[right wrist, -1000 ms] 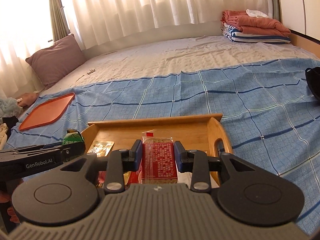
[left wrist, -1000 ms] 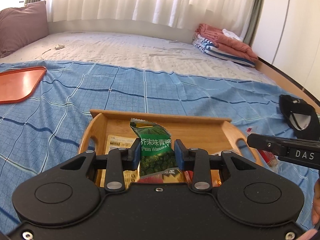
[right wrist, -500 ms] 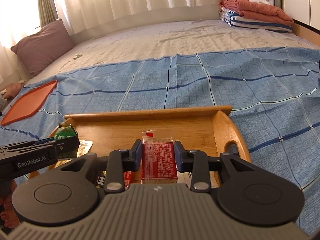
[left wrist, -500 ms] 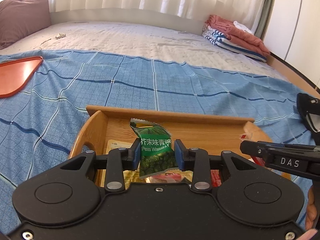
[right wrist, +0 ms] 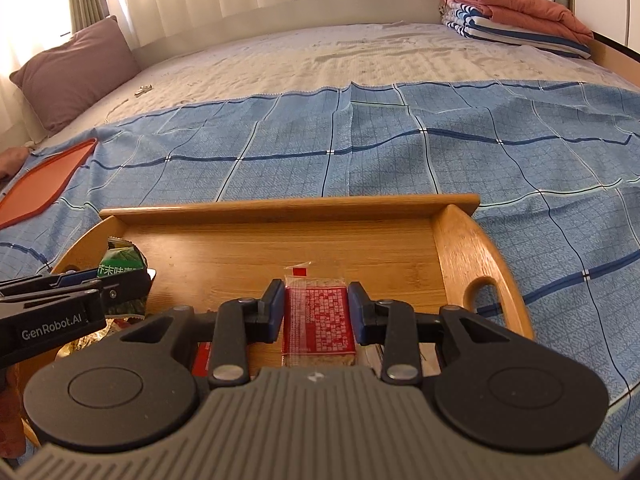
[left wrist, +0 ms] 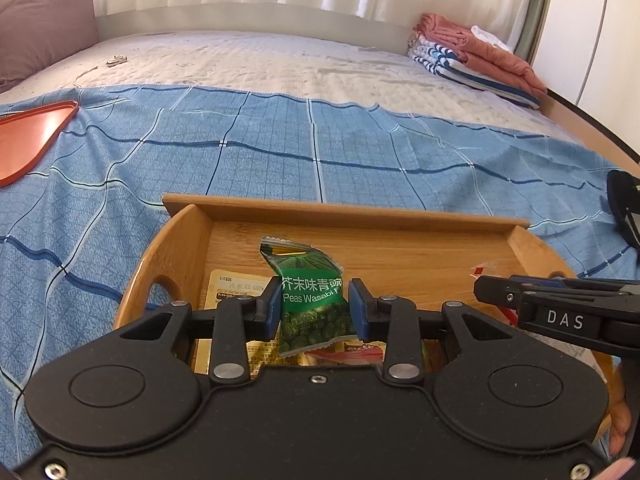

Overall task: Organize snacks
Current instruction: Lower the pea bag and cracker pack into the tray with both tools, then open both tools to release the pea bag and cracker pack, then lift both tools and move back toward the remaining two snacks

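Left gripper (left wrist: pixel 314 307) clamped on light, crinkly green foil wasabi-pea packet (left wrist: pixel 310 304), right gripper (right wrist: pixel 316 307) on stiffer red-labelled clear-wrapped snack bar (right wrist: pixel 318 318), over rectangular wooden tray (right wrist: pixel 288 205); likely slippery, best pinched mid-body.

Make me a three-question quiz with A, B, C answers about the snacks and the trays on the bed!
1. Where is the orange tray?
A. On the blue checked cloth, left of the wooden tray
B. On the pillow
C. Inside the wooden tray

2. What colour is the wasabi peas packet?
A. Yellow
B. Green
C. Purple

3. What is the right hand-held gripper doing?
A. Standing open and empty
B. Pinching the cloth
C. Shut on the red packet

Answers:
1. A, it lies flat on the cloth out to the left.
2. B, its wrapper is green with white writing.
3. C, both blue pads press the packet's sides above the wooden tray.
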The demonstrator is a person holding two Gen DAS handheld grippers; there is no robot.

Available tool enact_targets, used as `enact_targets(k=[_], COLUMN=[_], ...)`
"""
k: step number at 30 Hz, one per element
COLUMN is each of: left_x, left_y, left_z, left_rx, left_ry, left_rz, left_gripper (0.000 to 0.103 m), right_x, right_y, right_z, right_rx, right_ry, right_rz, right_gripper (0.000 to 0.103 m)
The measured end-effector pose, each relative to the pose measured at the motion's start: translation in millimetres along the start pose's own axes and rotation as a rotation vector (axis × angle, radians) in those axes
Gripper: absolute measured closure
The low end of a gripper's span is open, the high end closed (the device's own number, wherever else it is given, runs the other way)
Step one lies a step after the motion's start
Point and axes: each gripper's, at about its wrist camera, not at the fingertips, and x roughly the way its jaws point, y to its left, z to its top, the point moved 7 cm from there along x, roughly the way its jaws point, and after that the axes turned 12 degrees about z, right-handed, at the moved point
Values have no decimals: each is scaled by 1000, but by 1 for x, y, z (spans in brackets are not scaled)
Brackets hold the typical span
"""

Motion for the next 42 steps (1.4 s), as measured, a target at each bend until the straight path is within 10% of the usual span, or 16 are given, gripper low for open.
enact_targets(k=[21, 32, 42], left_x=[5, -33, -114], left_y=[-1, 4, 12], left_z=[-5, -4, -12], left_rx=[10, 47, 79], left_ry=[-1, -43, -107], left_rz=[18, 57, 59], left_gripper=[68, 29, 25], right_x=[4, -29, -88], right_y=[2, 24, 56], right_z=[-3, 1, -8], right_rx=[-30, -63, -132], right_ry=[27, -9, -55], right_rz=[8, 48, 67], right_gripper=[59, 37, 29])
